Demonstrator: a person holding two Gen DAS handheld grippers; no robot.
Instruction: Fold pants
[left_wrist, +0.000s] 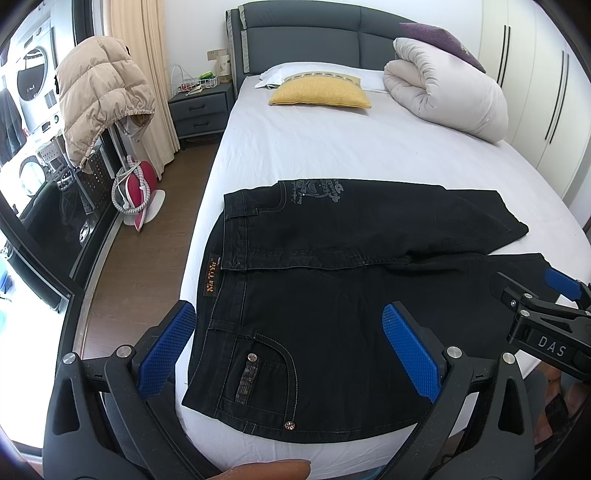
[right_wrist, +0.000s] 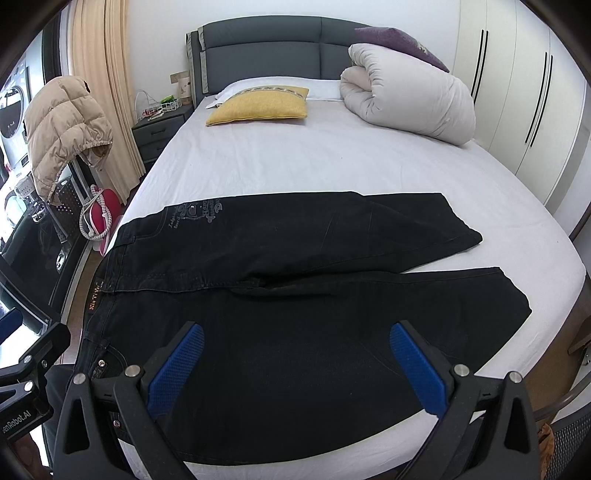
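Observation:
Black jeans (left_wrist: 314, 295) lie flat across the foot of the white bed (left_wrist: 332, 147), waistband to the left, both legs spread apart and pointing right. They also show in the right wrist view (right_wrist: 295, 295). My left gripper (left_wrist: 291, 332) is open and empty, hovering above the waist and pocket area. My right gripper (right_wrist: 295, 354) is open and empty, above the near leg's thigh. The right gripper also shows at the right edge of the left wrist view (left_wrist: 546, 295).
A yellow pillow (left_wrist: 321, 94) and a rolled white duvet (left_wrist: 443, 96) lie at the head of the bed. A nightstand (left_wrist: 199, 110), a beige puffer jacket (left_wrist: 99, 92) and a pink iron (left_wrist: 136, 192) stand left of the bed. Wardrobe doors (left_wrist: 535, 74) run along the right.

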